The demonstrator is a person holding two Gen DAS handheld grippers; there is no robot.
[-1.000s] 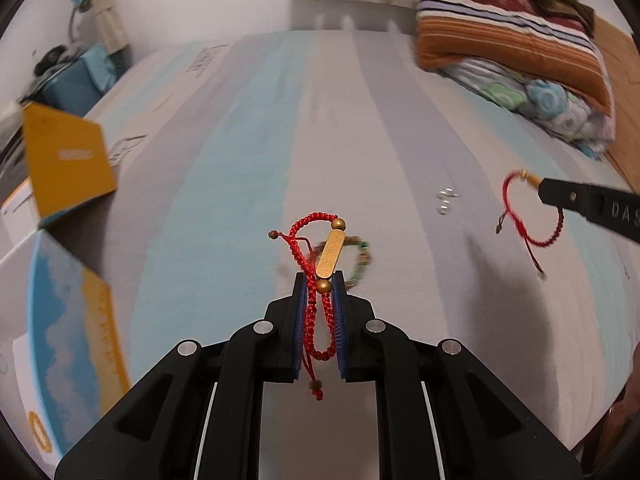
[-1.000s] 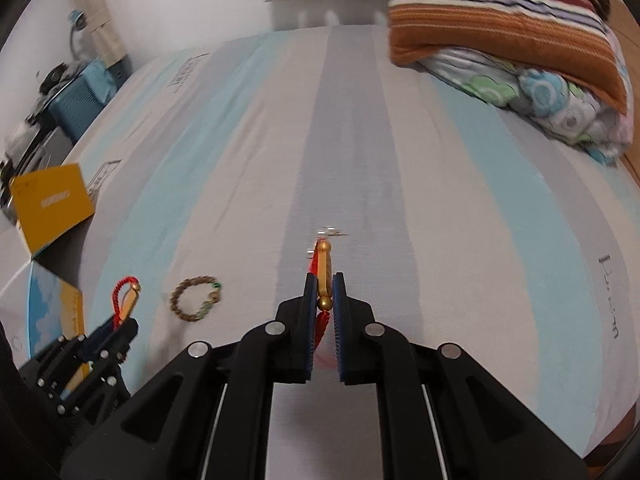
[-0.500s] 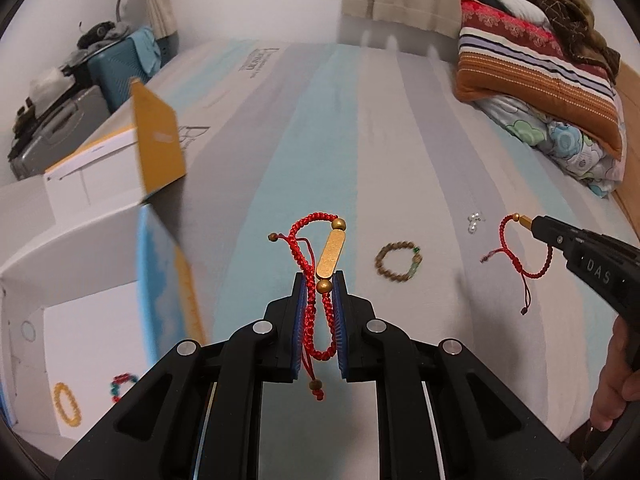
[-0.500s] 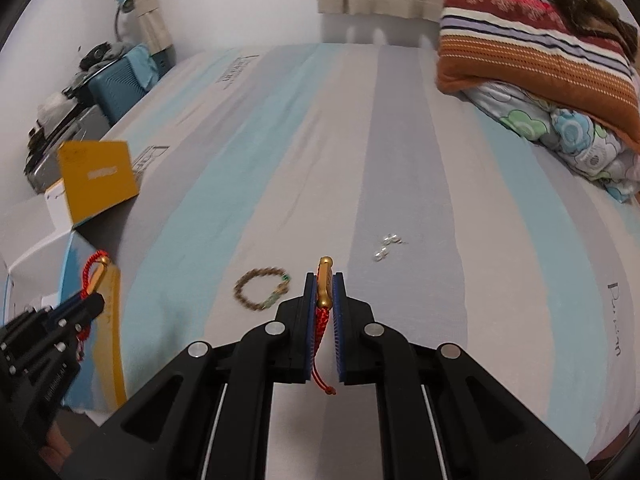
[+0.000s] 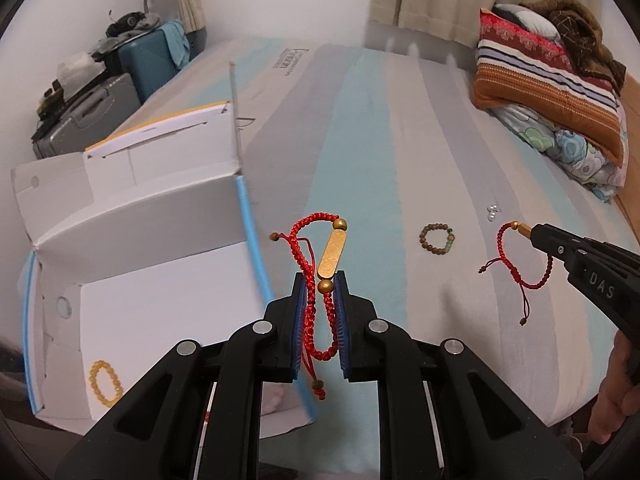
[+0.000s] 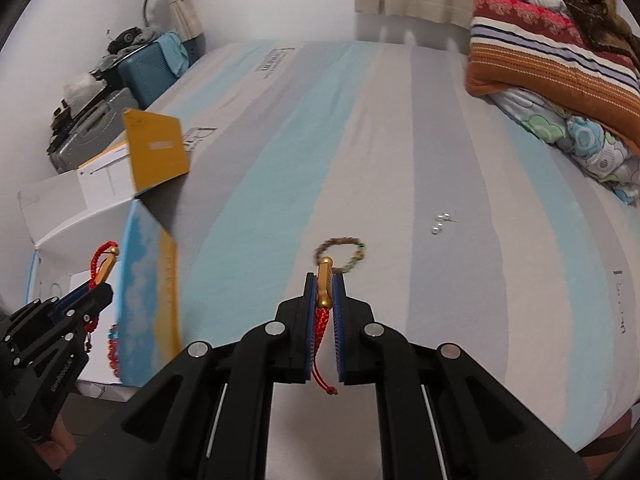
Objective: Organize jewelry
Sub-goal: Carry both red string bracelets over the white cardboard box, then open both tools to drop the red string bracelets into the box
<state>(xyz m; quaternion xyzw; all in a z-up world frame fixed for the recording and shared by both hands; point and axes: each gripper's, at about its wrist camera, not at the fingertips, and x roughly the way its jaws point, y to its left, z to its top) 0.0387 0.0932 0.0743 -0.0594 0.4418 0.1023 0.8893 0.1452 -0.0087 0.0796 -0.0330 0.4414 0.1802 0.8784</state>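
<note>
**Two red cord bracelets held above the striped bed**

From its own camera, most of the bracelet in the right gripper (image 6: 323, 280) is hidden between the blue pads; only a gold bar and a red tail show. In the box (image 5: 168, 308), a red and teal beaded piece (image 6: 112, 350) is half covered by the box wall, and its shape is hard to make out.

Each held bracelet is braided red cord with a gold bar and small gold beads. The left gripper (image 5: 321, 284) is clamped on one red bracelet (image 5: 320, 248), over the box's near edge. The right gripper is clamped on the second red bracelet (image 5: 524, 258), above the sheet (image 5: 360, 160).

Counted: two red bracelets in the tongs, one brown beaded bracelet (image 5: 436, 238) and one cluster of small pearl pieces (image 5: 493, 213) on the sheet, one yellow beaded bracelet (image 5: 105, 386) in the box.
</note>
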